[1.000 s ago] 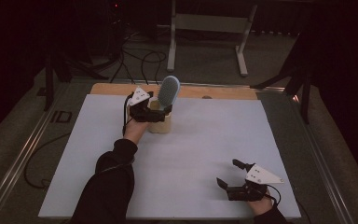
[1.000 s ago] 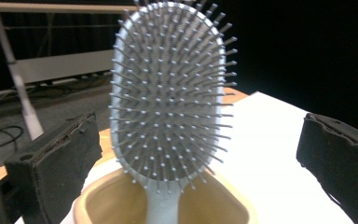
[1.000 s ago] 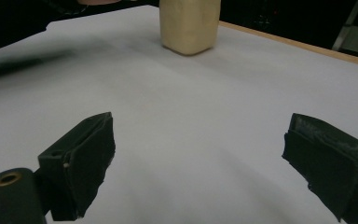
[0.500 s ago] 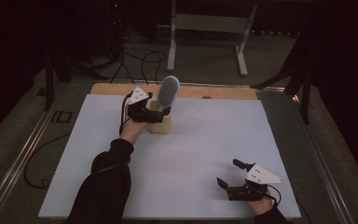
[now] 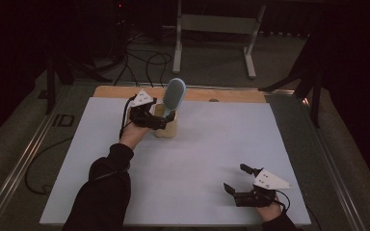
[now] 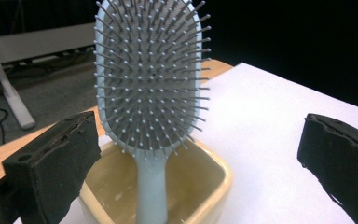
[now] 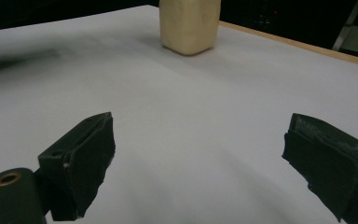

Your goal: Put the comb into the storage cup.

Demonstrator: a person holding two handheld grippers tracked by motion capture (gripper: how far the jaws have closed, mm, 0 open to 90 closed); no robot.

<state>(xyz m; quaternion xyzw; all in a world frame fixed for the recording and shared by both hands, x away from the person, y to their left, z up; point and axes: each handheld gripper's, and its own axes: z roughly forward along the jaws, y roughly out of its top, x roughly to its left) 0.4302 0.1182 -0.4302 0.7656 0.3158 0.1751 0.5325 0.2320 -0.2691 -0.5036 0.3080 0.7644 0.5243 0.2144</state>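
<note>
Since a second ago the left gripper (image 5: 169, 117) has shifted only slightly, staying right at the cream cup (image 5: 165, 126) near the far edge of the desk (image 5: 207, 144), while the right gripper (image 5: 236, 179) has stayed put near the near right corner. The hairbrush (image 5: 174, 94) stands handle-down in the cup, its pale blue head rising above the rim and leaning a little toward the far right. In the left gripper view the brush (image 6: 151, 79) faces the camera with its bristles, its handle dropping into the cup (image 6: 200, 186), and the two black jaws stand wide apart on either side of cup and brush, touching neither as far as the view shows; the left gripper (image 6: 196, 158) holds nothing. The cup sits on the white sheet just short of the bare wooden strip along the far edge, left of the desk's middle. In the right gripper view the right gripper (image 7: 200, 158) also has its jaws spread wide with nothing between them, just above the white surface, and the cup (image 7: 189, 25) shows well away from it toward the far side. The person's dark left sleeve (image 5: 103, 192) reaches up from the near edge toward the cup.
</note>
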